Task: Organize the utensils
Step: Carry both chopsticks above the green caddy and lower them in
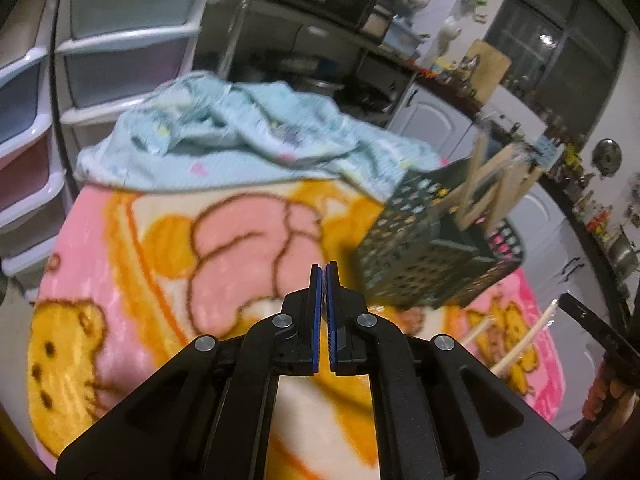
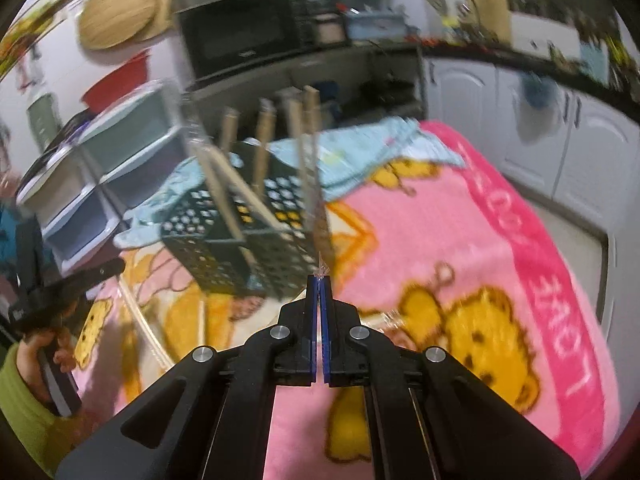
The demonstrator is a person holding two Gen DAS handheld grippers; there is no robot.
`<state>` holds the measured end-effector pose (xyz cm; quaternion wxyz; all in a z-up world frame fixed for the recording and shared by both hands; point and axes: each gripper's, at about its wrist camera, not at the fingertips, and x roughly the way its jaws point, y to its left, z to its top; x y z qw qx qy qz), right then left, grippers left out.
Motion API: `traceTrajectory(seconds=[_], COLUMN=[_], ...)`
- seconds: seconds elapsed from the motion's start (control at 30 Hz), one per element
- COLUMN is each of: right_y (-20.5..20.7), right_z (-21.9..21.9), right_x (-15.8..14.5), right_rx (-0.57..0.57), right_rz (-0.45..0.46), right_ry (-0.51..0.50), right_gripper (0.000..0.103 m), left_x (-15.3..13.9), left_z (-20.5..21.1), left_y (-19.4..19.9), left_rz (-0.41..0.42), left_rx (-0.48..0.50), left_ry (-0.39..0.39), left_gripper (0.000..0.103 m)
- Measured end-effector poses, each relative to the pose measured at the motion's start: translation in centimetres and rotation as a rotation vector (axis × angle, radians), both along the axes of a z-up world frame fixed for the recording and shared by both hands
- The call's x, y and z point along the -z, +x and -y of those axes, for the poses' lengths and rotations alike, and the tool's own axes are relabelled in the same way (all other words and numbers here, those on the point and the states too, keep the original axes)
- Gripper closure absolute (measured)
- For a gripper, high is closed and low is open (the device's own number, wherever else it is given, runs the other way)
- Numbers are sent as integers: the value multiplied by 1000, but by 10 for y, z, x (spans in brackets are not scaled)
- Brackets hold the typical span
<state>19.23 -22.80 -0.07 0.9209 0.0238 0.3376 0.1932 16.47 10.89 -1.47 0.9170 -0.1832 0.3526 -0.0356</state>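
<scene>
A dark green perforated basket (image 1: 424, 248) (image 2: 240, 240) stands on the pink cartoon blanket (image 1: 168, 248) with several wrapped wooden chopsticks (image 1: 492, 184) (image 2: 264, 140) upright in it. My right gripper (image 2: 319, 278) is shut, with a crinkled end of clear wrapper pinched at its tips. A long wrapped chopstick pair (image 2: 314, 184) runs forward from there, blurred, in front of the basket. My left gripper (image 1: 325, 266) is shut with nothing visible between its pads, over the blanket left of the basket. Two more wrapped chopstick pairs (image 1: 524, 336) (image 2: 144, 324) lie on the blanket.
A crumpled light blue cloth (image 1: 248, 136) (image 2: 360, 152) lies behind the basket. Plastic drawer units (image 1: 120, 40) (image 2: 100, 168) stand at the left. A shelf with a microwave (image 2: 244, 32) and white cabinets (image 2: 560, 152) lie beyond. A hand in a green sleeve (image 2: 24, 396) holds the left gripper.
</scene>
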Motion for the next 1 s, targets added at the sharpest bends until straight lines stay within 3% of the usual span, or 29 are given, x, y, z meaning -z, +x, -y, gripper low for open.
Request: traceTrajectory(seconds=[0.47, 1.0], right_y=[-23, -35], right_z=[-42, -52], right_x=[-46, -84], right_rx=[-184, -239], right_rz=[105, 203], right_ry=[11, 16], right_gripper=[101, 101], left_x=[-60, -110], left_z=[48, 74], left_y=[-16, -17], left_rz=[140, 262], left_rx=[149, 222], left_ry=[-22, 9], left_gripper=[102, 102])
